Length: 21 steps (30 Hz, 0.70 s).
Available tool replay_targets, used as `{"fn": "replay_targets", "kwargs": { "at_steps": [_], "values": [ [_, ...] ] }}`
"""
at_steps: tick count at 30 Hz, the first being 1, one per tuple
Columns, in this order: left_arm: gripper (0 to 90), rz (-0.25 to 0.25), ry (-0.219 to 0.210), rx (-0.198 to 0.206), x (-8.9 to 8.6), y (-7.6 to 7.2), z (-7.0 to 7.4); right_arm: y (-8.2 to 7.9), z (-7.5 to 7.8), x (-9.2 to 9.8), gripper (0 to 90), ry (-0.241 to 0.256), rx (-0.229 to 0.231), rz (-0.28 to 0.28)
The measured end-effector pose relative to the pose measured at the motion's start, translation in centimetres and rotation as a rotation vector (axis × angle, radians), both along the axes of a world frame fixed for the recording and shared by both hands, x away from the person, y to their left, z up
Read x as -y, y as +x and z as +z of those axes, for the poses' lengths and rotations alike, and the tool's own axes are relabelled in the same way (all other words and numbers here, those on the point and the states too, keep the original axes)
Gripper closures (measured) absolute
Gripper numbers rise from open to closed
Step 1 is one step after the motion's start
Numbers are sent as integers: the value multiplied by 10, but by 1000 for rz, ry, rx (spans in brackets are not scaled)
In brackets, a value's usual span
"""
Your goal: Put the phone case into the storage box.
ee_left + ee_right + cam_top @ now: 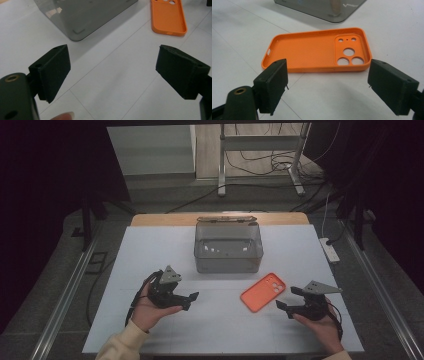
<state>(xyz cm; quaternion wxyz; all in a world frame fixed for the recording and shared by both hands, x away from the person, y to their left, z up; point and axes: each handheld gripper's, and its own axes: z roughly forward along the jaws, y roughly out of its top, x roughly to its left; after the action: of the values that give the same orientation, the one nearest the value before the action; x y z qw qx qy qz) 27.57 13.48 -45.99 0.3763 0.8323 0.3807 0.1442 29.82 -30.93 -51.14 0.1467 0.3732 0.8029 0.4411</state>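
Between spread right hand-held gripper jaws: orange phone case, camera cutouts visible; left hand-held gripper released.

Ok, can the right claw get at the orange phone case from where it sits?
Probably yes. The right claw is open, and the orange phone case lies flat just ahead of its jaws on bare table. The grey bin stands behind the case, off the approach line.

left hand-held gripper gaping, right hand-held gripper gaping

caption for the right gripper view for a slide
Open right tongs face an orange phone case lying inside-up on the white table.
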Motion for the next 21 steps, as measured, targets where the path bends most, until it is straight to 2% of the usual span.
{"fn": "replay_targets", "kwargs": {
  "at_steps": [8,14,21],
  "values": [
    [126,-20,9,-7,7,4,1,1,-1,-1,163,-5,0,2],
    [123,3,13,-14,9,8,2,1,-1,-1,164,-8,1,4],
    [123,-16,15,-21,15,11,2,1,-1,-1,164,-9,-1,5]
  ]
}}
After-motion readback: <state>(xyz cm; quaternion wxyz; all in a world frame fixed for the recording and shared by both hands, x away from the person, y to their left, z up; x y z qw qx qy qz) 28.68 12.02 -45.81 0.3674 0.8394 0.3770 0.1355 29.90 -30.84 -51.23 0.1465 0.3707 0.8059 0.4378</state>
